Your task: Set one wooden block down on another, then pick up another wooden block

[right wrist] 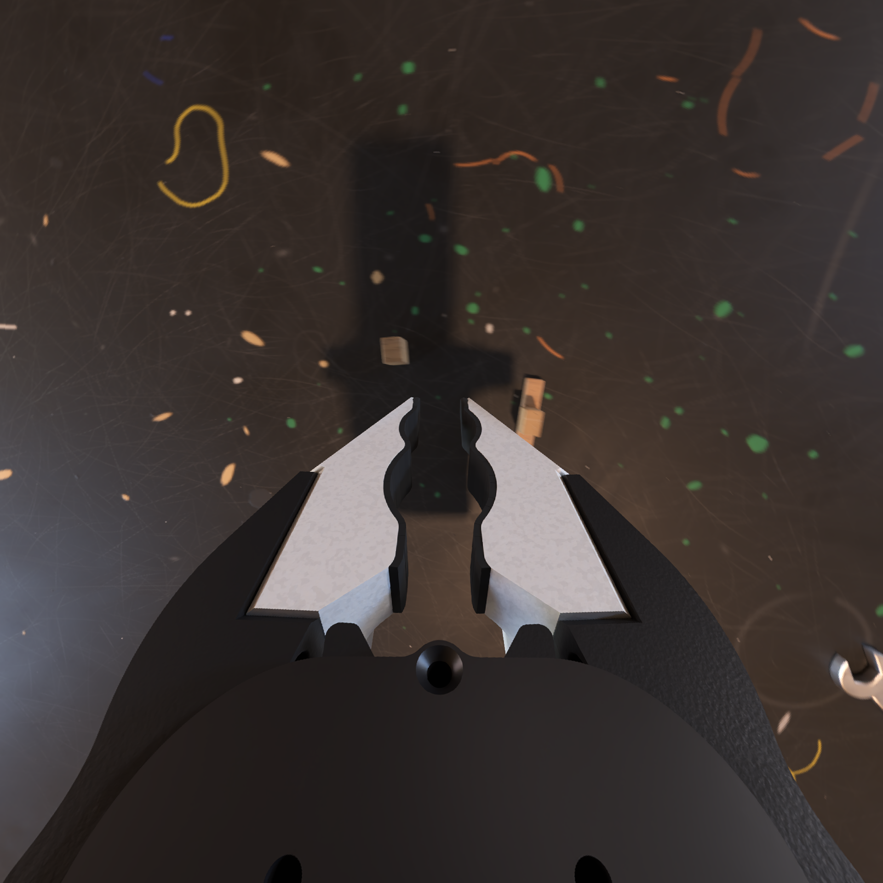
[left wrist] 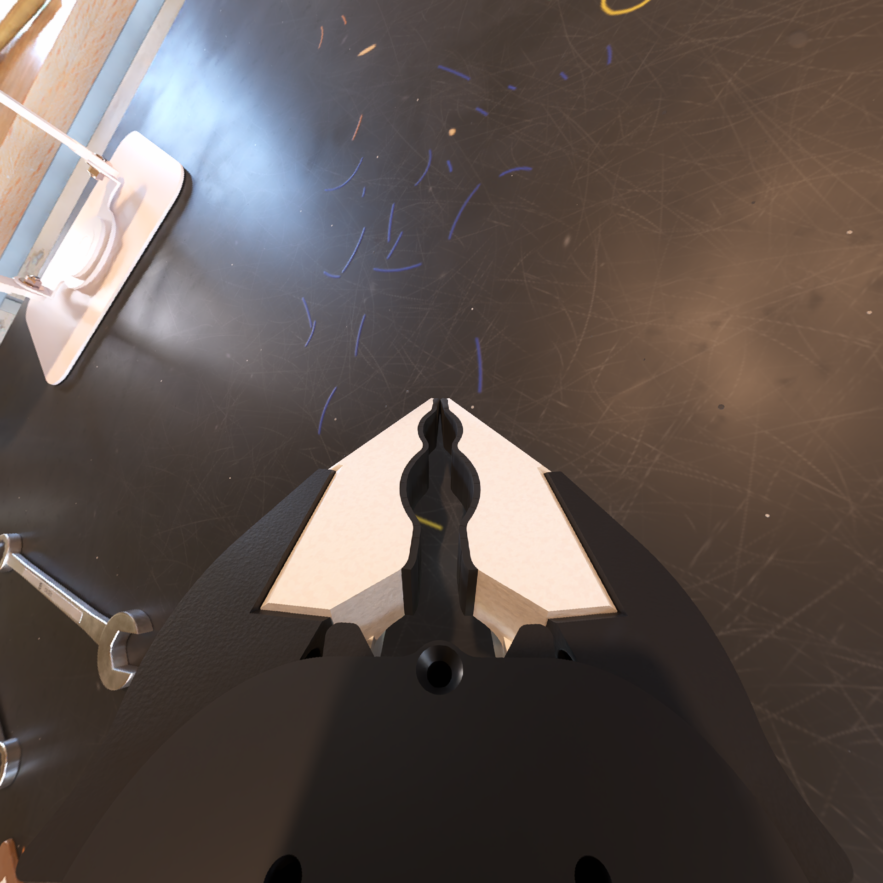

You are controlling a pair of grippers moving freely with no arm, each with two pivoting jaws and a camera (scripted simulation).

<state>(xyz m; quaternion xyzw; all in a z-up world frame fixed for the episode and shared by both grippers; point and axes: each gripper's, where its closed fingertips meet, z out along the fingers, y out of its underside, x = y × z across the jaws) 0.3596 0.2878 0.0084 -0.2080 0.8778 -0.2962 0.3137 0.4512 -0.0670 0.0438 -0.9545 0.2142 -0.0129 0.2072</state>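
In the right wrist view my right gripper (right wrist: 439, 401) is open and empty, high above a dark scratched table. A single small wooden block (right wrist: 394, 351) lies just beyond and left of the fingertips. Two more wooden blocks sit stacked to the right of the right finger: an upper block (right wrist: 533, 389) on a lower block (right wrist: 530, 423). In the left wrist view my left gripper (left wrist: 440, 400) is shut and empty over bare tabletop. No block shows in that view.
A white bracket plate (left wrist: 110, 253) stands at the left by the table's edge. A steel wrench (left wrist: 76, 616) lies at the lower left, and a wrench head (right wrist: 857, 678) shows at the right edge of the right wrist view. A yellow loop of string (right wrist: 198, 157) lies far left.
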